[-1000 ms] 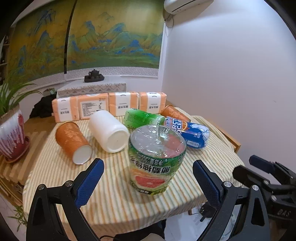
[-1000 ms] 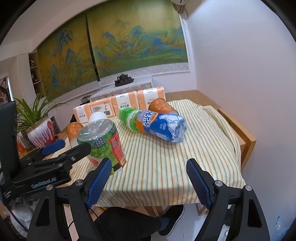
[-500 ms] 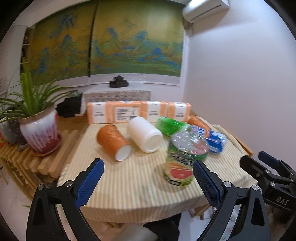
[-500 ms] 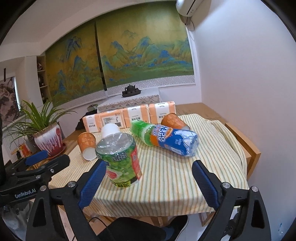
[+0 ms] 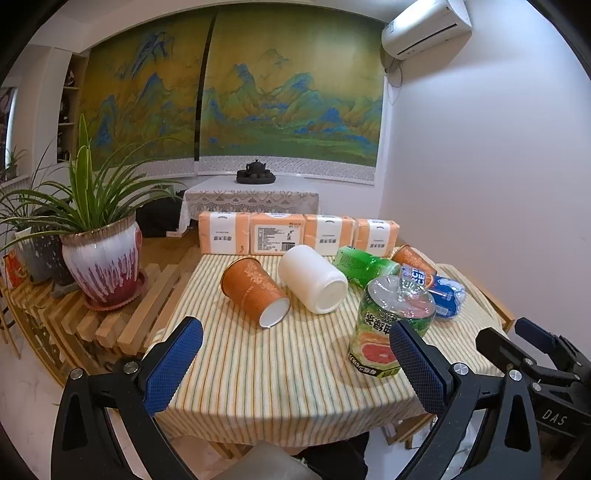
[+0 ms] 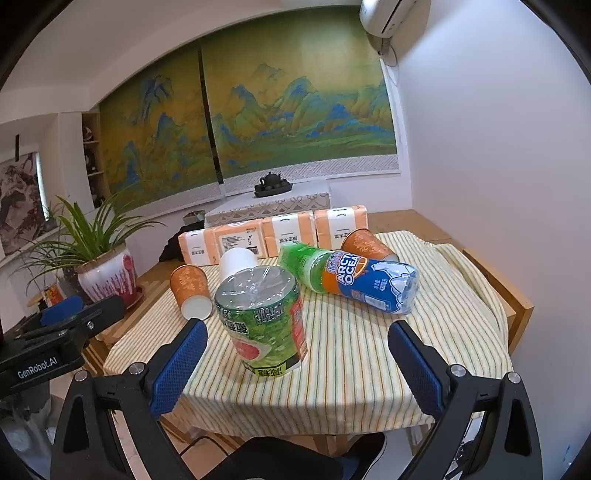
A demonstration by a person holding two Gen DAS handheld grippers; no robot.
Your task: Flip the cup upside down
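Two orange cups (image 5: 254,290) — four tissue packs (image 5: 298,235)

I'm working in a home's living room: a landscape mural (image 5: 236,110) is filling the wall, an air conditioner (image 5: 424,27) is hanging above, a potted plant (image 5: 99,236) is sitting nearby.

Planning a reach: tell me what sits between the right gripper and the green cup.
Nothing visible. The green cup stands near the table's front edge, straight ahead of the open right gripper; the blue-labelled bottle lies behind it.
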